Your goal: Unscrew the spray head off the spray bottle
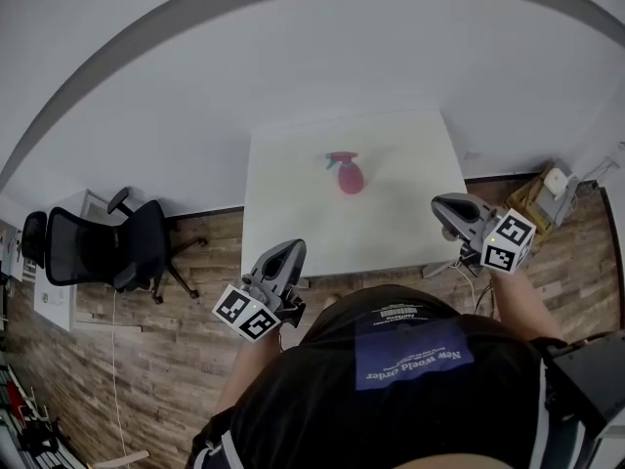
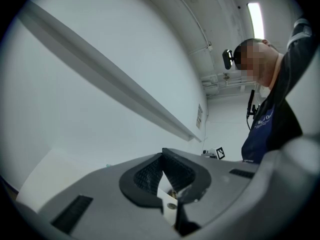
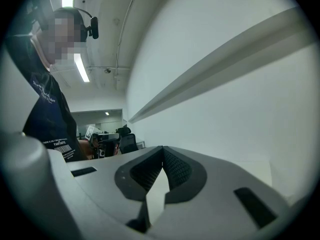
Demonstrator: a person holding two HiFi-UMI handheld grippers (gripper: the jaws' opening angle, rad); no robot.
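spray bottle tiny in head view, head-to-bottle joint indiscernible.

Table: white, square top, far edge against wall.
Wall: white, behind table.
Office chair: black, armrests, wheeled base; left of table, well apart.
Floor: brown wood planks, left and right of table.
Cabinet: white, left of table, beyond chair.
Box: tan, right of table, near wall.
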